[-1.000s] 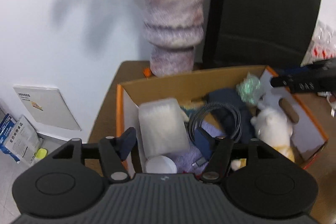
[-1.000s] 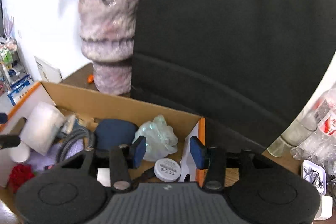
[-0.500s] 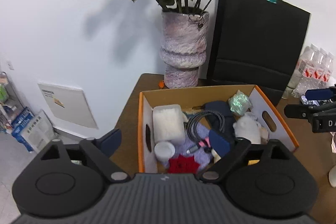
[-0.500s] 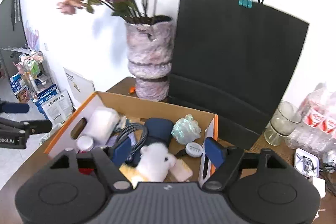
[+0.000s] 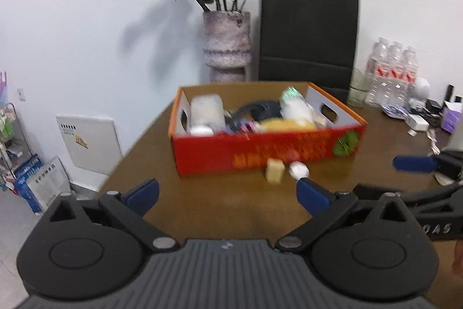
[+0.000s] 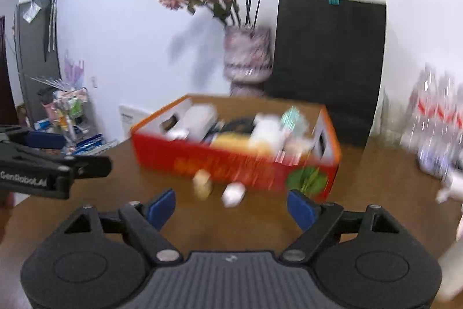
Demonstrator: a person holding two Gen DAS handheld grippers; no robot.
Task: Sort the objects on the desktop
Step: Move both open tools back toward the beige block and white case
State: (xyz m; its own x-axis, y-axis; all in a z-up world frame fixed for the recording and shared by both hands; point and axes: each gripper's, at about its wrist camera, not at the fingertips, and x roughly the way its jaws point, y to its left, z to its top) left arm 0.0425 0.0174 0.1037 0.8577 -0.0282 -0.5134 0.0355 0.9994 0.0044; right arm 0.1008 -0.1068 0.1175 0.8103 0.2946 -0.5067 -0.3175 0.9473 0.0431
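Note:
A red and orange cardboard box stands on the brown table, filled with several items: a white wrapped block, a dark cable, a white plush toy. A tan block and a small white object lie on the table in front of the box. My left gripper is open and empty, back from the box. My right gripper is open and empty, also short of the box; it shows at the right of the left wrist view.
A vase of dried roses and a black paper bag stand behind the box. Water bottles, a glass and small clutter sit at the right. The table's left edge drops to the floor with stacked papers.
Both grippers have pulled back and away from above the box, which now appears farther off with its red front side in view. Both stay open and empty.

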